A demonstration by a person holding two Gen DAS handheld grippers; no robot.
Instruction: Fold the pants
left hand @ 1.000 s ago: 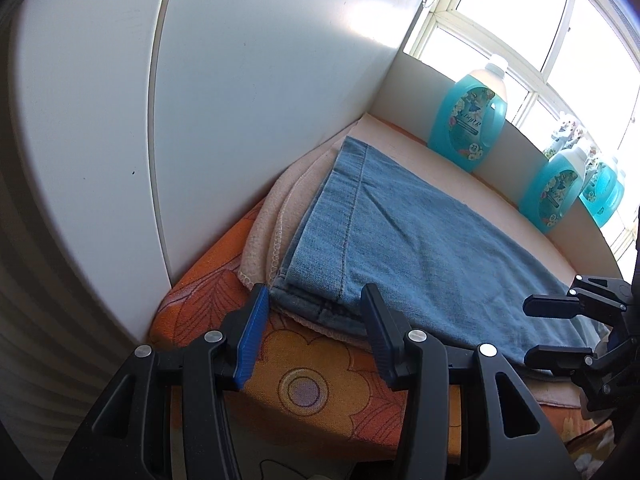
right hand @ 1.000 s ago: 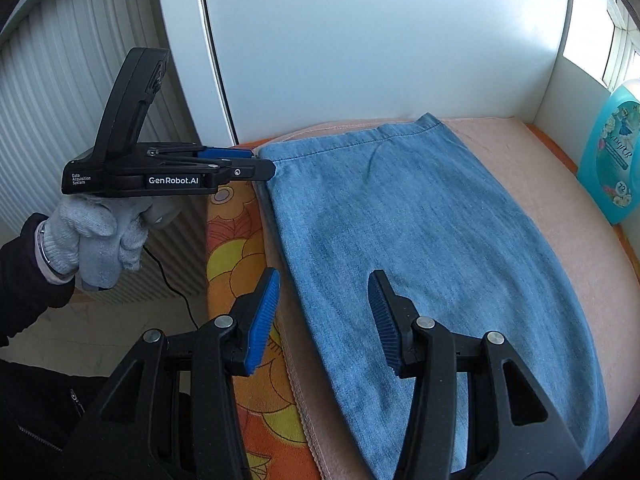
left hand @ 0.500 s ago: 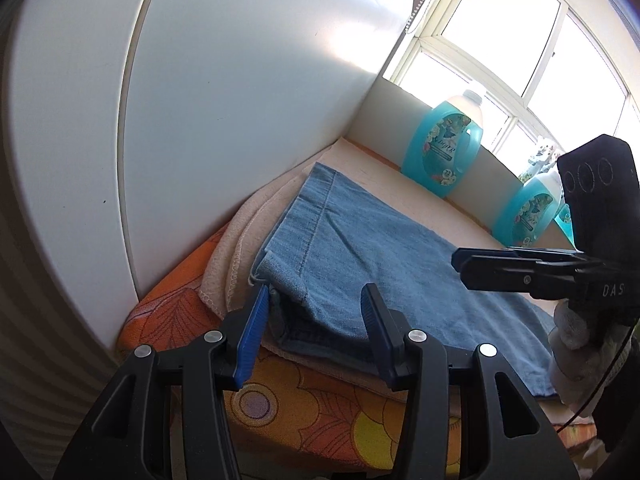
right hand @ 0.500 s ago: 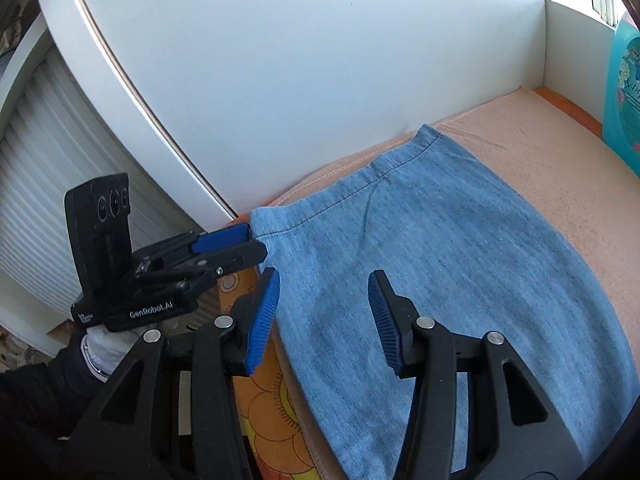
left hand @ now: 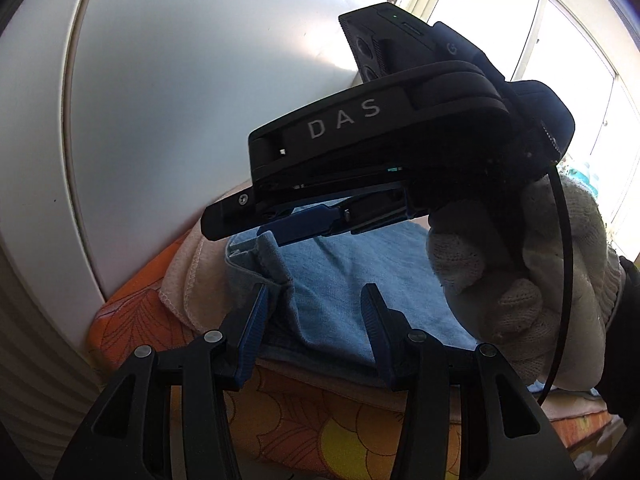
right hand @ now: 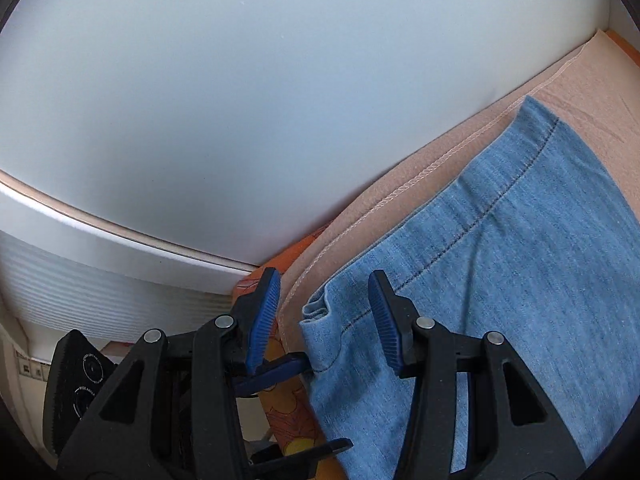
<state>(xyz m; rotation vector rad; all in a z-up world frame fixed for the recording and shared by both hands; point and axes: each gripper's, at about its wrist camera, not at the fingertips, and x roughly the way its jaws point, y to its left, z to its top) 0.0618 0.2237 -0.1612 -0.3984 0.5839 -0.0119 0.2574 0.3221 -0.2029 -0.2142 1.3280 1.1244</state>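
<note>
Surface: orange floral cloth (left hand: 304, 436) under peach towel (right hand: 400, 184), lower frame.
Pants (right hand: 500, 280): blue denim, lying on towel.
Left gripper (left hand: 316, 320): spread wide, straddling lifted hem corner.
Right gripper (right hand: 324, 312): released, over same corner.

The right hand-held gripper (left hand: 276, 224) and gloved hand (left hand: 516, 280) hide most of the pants (left hand: 340, 264).

"DAS" — white letters | on right tongs (left hand: 276, 232) body
</note>
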